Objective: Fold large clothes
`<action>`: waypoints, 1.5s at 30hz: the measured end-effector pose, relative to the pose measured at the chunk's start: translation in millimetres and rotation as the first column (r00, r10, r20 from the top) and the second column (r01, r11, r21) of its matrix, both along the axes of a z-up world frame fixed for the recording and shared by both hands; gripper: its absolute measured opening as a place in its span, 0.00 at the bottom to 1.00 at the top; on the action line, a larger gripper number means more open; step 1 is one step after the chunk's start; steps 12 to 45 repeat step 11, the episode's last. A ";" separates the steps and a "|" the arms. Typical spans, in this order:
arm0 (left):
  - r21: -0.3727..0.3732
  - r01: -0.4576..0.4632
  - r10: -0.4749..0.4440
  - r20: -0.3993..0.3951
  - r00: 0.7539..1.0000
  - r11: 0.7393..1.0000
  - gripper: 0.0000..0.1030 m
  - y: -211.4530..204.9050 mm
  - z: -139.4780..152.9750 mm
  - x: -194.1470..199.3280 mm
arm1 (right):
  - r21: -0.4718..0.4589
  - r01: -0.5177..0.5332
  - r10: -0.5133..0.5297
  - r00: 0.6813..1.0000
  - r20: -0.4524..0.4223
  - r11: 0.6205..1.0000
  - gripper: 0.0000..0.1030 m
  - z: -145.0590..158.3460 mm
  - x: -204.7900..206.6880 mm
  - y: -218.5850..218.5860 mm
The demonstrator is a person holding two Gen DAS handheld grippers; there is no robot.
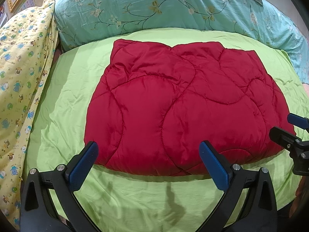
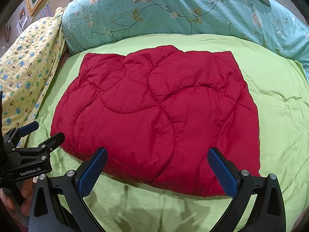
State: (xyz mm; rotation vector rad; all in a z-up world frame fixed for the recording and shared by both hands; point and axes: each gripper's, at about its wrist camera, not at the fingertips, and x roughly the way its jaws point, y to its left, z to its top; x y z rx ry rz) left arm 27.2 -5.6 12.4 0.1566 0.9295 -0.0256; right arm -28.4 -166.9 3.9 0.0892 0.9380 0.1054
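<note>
A red quilted garment (image 1: 183, 104) lies folded into a thick rectangle on the green sheet (image 1: 63, 106); it also shows in the right wrist view (image 2: 158, 116). My left gripper (image 1: 148, 150) is open and empty, hovering just above the garment's near edge. My right gripper (image 2: 157, 156) is open and empty, also just above the near edge, toward the garment's right side. The right gripper shows at the right edge of the left wrist view (image 1: 285, 129); the left gripper shows at the left edge of the right wrist view (image 2: 44, 133).
A teal floral duvet (image 1: 154, 9) is bunched along the far side of the bed. A yellow cartoon-print blanket (image 1: 23, 73) hangs at the left. Green sheet (image 2: 280, 106) surrounds the garment on all sides.
</note>
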 end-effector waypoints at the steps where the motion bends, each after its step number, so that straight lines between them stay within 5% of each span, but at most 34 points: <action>1: 0.002 -0.004 0.004 0.001 1.000 1.000 1.00 0.9 0.0 0.6 | 0.000 0.000 0.000 1.000 0.001 1.000 1.00 -0.1 -0.1 0.2; 45: -0.004 -0.006 0.006 -0.007 1.000 1.000 1.00 1.5 -4.0 2.5 | 0.009 0.000 0.000 1.000 -0.007 1.000 1.00 -3.3 0.7 -3.2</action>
